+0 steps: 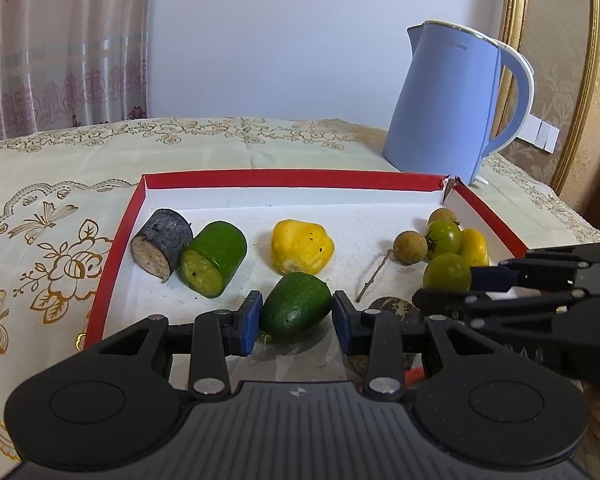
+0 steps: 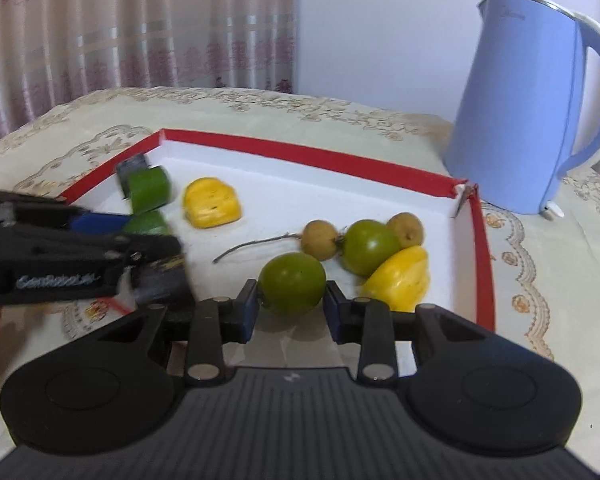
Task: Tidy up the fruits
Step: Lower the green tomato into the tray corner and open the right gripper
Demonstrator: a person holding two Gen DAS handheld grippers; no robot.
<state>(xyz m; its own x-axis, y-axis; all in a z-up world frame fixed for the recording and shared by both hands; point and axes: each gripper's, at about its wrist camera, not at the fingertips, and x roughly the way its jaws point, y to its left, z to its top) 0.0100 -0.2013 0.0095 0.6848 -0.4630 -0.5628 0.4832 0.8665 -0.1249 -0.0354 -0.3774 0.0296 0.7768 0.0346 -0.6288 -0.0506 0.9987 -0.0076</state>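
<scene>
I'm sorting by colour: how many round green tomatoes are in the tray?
2. One green tomato sits between the right gripper fingers near the tray's front; the other tomato lies behind it among the two small brown fruits. Others may be hidden behind the grippers.

Between my left pads a dark green oval avocado-like fruit lies tilted near the front of the red-rimmed white tray. My right pads press a round green tomato. Far left lie a grey-skinned cut cylinder touching a green cut cylinder; a lumpy yellow fruit sits mid-tray.
</scene>
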